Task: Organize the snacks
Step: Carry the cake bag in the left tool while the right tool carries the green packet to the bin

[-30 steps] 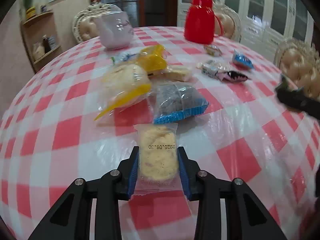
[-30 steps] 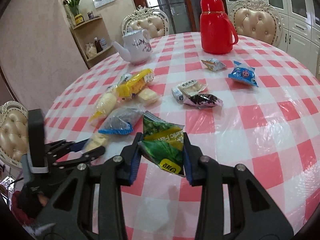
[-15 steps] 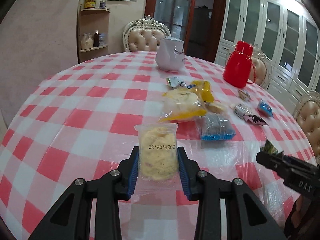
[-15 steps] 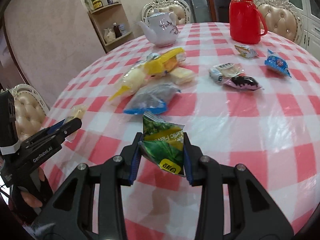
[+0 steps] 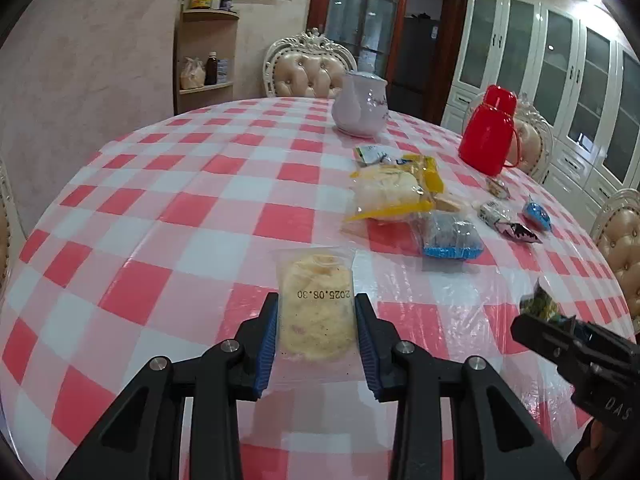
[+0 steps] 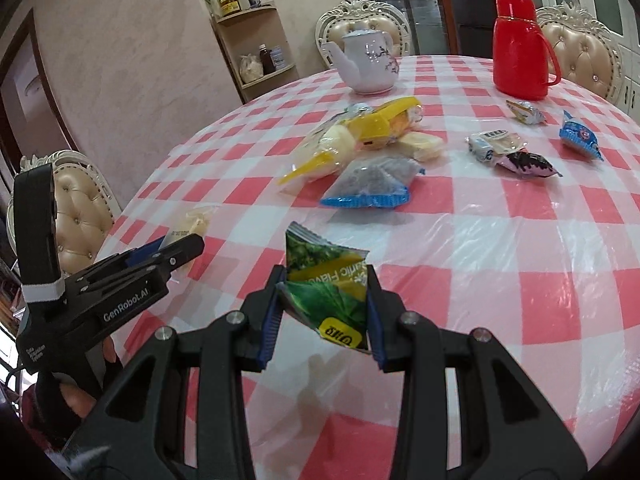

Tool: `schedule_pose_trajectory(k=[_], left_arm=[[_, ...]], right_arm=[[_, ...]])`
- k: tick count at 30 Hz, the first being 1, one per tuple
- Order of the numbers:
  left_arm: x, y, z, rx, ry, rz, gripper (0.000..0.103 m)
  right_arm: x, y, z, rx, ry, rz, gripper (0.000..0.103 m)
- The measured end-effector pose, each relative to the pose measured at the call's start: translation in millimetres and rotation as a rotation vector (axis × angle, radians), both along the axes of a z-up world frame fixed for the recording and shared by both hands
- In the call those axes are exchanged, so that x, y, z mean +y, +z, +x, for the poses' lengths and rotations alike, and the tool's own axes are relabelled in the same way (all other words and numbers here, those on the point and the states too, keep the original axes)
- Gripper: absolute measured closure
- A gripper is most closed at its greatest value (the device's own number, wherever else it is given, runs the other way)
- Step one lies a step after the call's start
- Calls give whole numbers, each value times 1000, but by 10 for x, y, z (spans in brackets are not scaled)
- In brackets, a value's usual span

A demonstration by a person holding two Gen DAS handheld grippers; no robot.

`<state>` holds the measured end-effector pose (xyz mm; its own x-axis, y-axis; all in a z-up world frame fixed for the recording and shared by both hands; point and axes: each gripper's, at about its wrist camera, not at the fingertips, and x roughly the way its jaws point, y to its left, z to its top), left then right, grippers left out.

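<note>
My left gripper (image 5: 316, 316) is shut on a clear packet with a pale yellow cake (image 5: 316, 308), date print facing up, held above the checked tablecloth (image 5: 180, 208). My right gripper (image 6: 326, 304) is shut on a green and yellow snack packet (image 6: 326, 276), also lifted over the table. In the right wrist view the left gripper (image 6: 176, 252) shows at the left with its cake packet (image 6: 196, 220). In the left wrist view the right gripper (image 5: 540, 320) enters at the lower right with the green packet (image 5: 540, 306).
A heap of snacks lies mid-table: a yellow-edged bread bag (image 6: 340, 144), a blue-edged dark packet (image 6: 372, 184) and small packets (image 6: 516, 156) to the right. A white teapot (image 6: 370, 64) and a red thermos (image 6: 518, 48) stand at the far side. Padded chairs (image 6: 76, 204) ring the table.
Both grippers have drawn back from the snack heap toward the table's near left side, each carrying its packet. The left view has rolled and swung, so the heap now sits to its right.
</note>
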<state>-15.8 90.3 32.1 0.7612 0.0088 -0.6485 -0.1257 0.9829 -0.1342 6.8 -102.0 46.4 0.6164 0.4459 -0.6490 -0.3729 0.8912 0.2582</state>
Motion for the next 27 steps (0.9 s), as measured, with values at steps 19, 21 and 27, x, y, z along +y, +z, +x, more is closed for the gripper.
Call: schedule_pose_trajectory(k=[19,21,27], left_arm=[[437,30,-701,-35,71,8,65],[568,25,-800,-30,90,-15,65],[866,149,-1041,-61,153,-13,65]], right_arm=[[549,-19,-368,-30,130,14,62],[615,-32,-385,-22,144,21,62],[904,-60,-491,5,214,47,62]])
